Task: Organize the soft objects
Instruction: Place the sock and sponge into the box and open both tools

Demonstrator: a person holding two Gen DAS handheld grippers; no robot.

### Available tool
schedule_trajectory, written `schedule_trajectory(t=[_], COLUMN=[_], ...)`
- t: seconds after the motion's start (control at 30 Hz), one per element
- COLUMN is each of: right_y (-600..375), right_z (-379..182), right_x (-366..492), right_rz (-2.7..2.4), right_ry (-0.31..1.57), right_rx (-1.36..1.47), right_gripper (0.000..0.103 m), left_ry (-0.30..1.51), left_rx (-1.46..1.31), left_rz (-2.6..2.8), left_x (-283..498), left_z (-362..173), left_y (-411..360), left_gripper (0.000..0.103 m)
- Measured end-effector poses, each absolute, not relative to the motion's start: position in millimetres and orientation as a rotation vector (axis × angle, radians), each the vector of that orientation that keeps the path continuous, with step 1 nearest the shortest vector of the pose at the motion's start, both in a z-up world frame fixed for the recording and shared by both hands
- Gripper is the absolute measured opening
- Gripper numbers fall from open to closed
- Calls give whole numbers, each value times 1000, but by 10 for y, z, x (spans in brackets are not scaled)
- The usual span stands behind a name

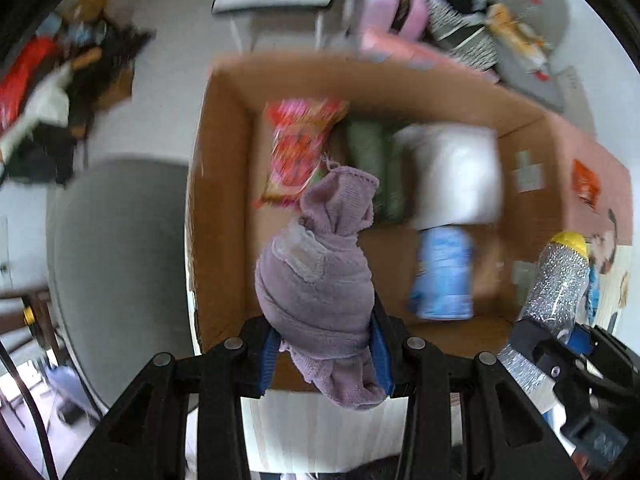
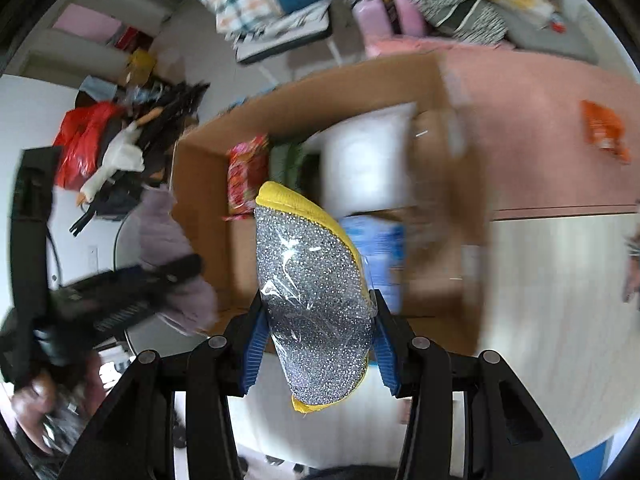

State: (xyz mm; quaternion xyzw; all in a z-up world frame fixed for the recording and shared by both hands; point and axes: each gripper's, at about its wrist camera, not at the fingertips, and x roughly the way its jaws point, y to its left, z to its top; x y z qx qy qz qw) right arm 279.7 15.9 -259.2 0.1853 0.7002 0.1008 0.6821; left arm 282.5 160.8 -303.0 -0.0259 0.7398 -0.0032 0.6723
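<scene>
The left gripper is closed on a rolled mauve knit cloth, which is clamped between the two blue ribbed pads. The cloth is of soft, fuzzy knit, wound into a rounded bundle with a loose tail hanging below the pads and a folded, hood-like tip at the far end. Its long axis runs forward along the fingers, and the tip is pointed toward the open cardboard box.

The right gripper is closed on a scouring sponge. The sponge is oblong with rounded ends; a silver, glittering mesh face is shown, a yellow foam backing is visible along the edge, and a clear crinkled film is wrapped over it. Its long axis also lies along the fingers, with the far yellow end pointed toward the box and tilted slightly left.

Both items are held in the air at the near side of the box, above a pale wood-grain surface. The box is of plain brown corrugated board, rectangular and open at the top. Inside it are seen a red patterned packet, a green folded item, a white pillow-like pack and a blue soft pack; their edges are blurred. A pink sheet lies beside the box on the right.
</scene>
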Motion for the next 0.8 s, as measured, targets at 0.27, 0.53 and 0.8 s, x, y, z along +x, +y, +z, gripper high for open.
schedule_trajectory(t=[0.27,0.53,0.8], right_y=[629,678,493], right_z=[-3266,-3660,-3646], right_x=[3007,3075,3107], right_rz=[214,206,189], right_ry=[1667,1746,1744], right_rx=[376,336,278], right_gripper=[49,52,89], left_ry=[1823,1872,1842], left_rx=[-78,-130,-140], left_rz=[-9,-54,-79], left_x=[2946,2997,3089], left_z=[-3767,-3936,-3787], left_y=[1731,1764,1892], left_gripper=[36,37,61])
